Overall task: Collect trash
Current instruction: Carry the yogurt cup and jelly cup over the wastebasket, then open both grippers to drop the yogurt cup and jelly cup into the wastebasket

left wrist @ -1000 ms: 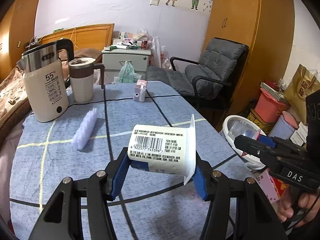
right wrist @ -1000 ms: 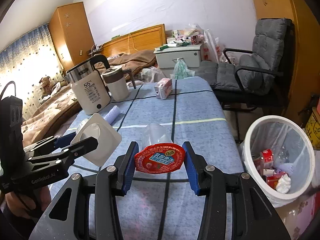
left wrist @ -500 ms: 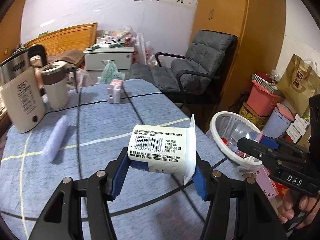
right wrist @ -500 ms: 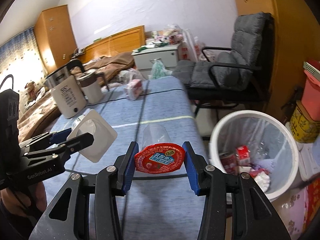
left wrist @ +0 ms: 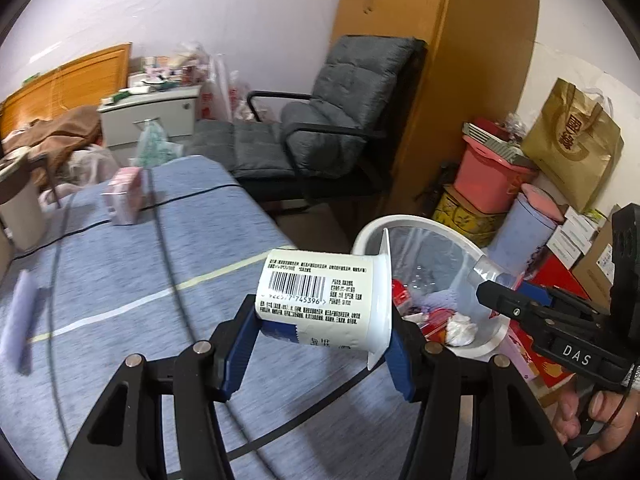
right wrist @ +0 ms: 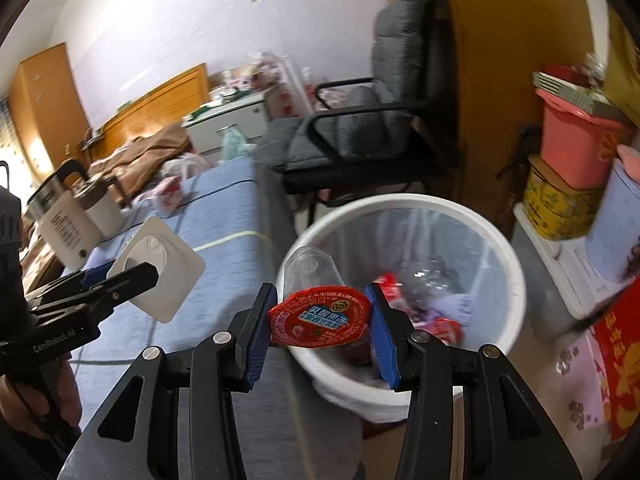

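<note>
My left gripper (left wrist: 320, 348) is shut on a white yogurt cup (left wrist: 324, 300) lying sideways, barcode up, just over the table's right edge. The same yogurt cup (right wrist: 158, 268) shows at the left of the right wrist view, open end toward the camera. My right gripper (right wrist: 320, 328) is shut on a clear plastic cup with a red foil lid (right wrist: 318, 316), held above the near rim of the white trash bin (right wrist: 404, 204). The bin (left wrist: 404, 224), lined with a clear bag, holds several wrappers and a crumpled tissue. The right gripper (left wrist: 486, 290) also appears over the bin.
A blue cloth covers the table (left wrist: 140, 288), with a pink carton (left wrist: 124, 196) and a lilac brush (left wrist: 20, 308) on it. A kettle (right wrist: 64, 216) and mug (right wrist: 100, 204) stand far left. A grey chair (left wrist: 328, 120), pink tub (left wrist: 492, 172) and boxes crowd around the bin.
Both grippers have swung right from over the table toward the bin, each keeping hold of its cup. The bin is now larger and right under the right gripper.
</note>
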Demonstrator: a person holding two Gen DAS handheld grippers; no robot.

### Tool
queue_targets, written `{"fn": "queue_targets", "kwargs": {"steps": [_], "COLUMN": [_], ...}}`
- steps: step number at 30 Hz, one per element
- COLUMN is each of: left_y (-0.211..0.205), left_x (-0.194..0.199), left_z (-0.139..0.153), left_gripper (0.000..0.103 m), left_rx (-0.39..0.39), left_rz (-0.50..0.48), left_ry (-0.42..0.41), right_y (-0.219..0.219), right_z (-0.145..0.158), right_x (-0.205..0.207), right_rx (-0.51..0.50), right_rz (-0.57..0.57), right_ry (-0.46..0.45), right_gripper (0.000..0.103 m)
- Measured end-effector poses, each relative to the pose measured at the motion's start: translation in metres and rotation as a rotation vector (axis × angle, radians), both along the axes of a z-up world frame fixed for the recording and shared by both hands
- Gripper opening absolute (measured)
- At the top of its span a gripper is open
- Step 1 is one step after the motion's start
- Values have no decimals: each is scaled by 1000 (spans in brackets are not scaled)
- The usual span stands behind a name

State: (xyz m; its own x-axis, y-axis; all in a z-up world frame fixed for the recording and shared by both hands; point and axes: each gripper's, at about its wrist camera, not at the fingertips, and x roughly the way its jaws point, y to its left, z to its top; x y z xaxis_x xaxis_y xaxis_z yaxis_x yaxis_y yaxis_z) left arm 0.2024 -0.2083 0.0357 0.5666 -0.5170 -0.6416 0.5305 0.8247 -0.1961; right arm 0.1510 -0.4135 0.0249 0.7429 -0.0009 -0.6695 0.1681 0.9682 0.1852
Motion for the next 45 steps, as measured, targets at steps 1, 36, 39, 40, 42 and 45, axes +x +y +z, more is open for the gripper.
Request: {"fn": "queue_targets", "kwargs": {"steps": [1,36,39,40,42,45], "left_y": [-6,-107,-100,-97,-89,-76], "left_x": [1,20,20,21,20,17], "left_z": [-1,-32,-29,-28,-26,-24], "left_gripper": [60,73,73,73,73,73], "left_rx": [1,43,28,23,9,-2], "left_rz": [-13,-201,-196,-194,-184,-167], "left_ry": [4,72,74,78,82,88], "right_y": [-6,-76,-73,-72,-68,-58], "right_z": [-2,-35,-31,-30,-26,-21], "right_x": [0,4,2,1,-1,-4], "right_rx": [1,29,18,19,26,34], "right_rz": [-11,-171,-171,-169,-162,-140], "right_ry": [4,55,44,43,35,26], "right_gripper": [46,51,51,52,52,51]}}
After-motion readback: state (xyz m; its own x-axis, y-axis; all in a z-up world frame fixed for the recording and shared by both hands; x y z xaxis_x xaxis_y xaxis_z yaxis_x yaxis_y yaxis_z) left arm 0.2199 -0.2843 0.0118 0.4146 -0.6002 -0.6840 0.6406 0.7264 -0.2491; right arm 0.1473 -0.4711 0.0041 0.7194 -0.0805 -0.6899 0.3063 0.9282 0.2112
